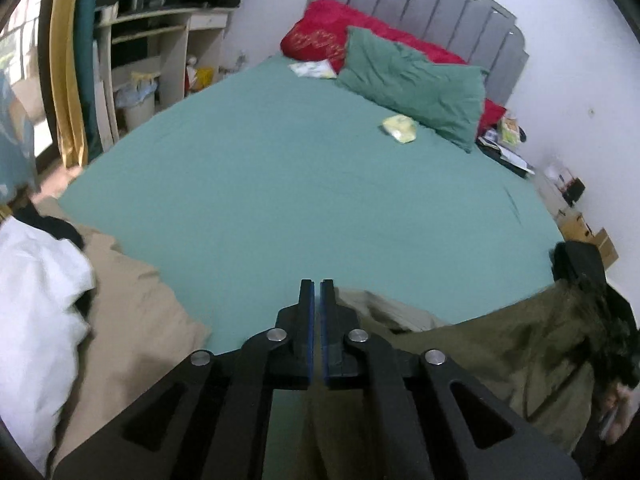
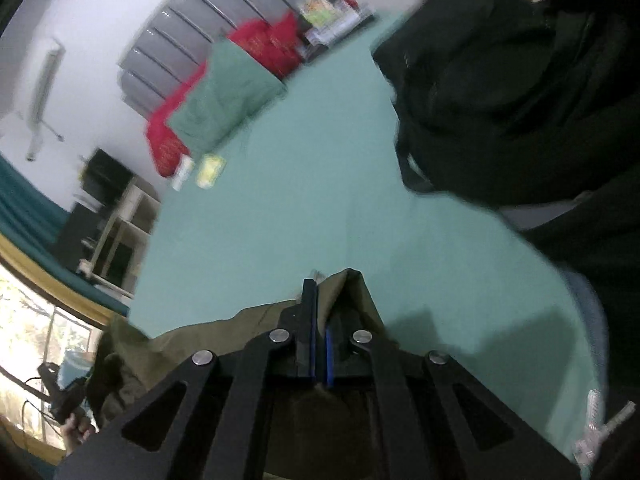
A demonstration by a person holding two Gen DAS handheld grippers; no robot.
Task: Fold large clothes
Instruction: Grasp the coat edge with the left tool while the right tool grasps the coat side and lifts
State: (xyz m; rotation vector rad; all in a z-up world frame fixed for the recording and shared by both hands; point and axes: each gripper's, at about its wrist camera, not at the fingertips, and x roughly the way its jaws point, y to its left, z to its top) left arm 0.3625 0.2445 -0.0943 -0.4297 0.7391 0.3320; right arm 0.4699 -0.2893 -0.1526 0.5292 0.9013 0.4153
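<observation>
An olive green garment (image 1: 500, 356) hangs over the near edge of the teal bed (image 1: 300, 184); it also shows in the right wrist view (image 2: 224, 336). My left gripper (image 1: 317, 285) is shut, with olive cloth running down between its fingers. My right gripper (image 2: 320, 286) is shut on a corner of the same olive garment, whose fold covers the right finger. The right gripper (image 1: 578, 262) also appears at the far right of the left wrist view, holding the cloth up.
A beige cloth (image 1: 136, 304) and a white one (image 1: 36, 312) lie at the bed's left. A dark garment (image 2: 500, 92) lies at the right. A green pillow (image 1: 416, 84), a red blanket (image 1: 332, 28) and small packets (image 1: 400, 128) lie near the grey headboard (image 1: 432, 4). Shelves (image 1: 160, 40) stand left.
</observation>
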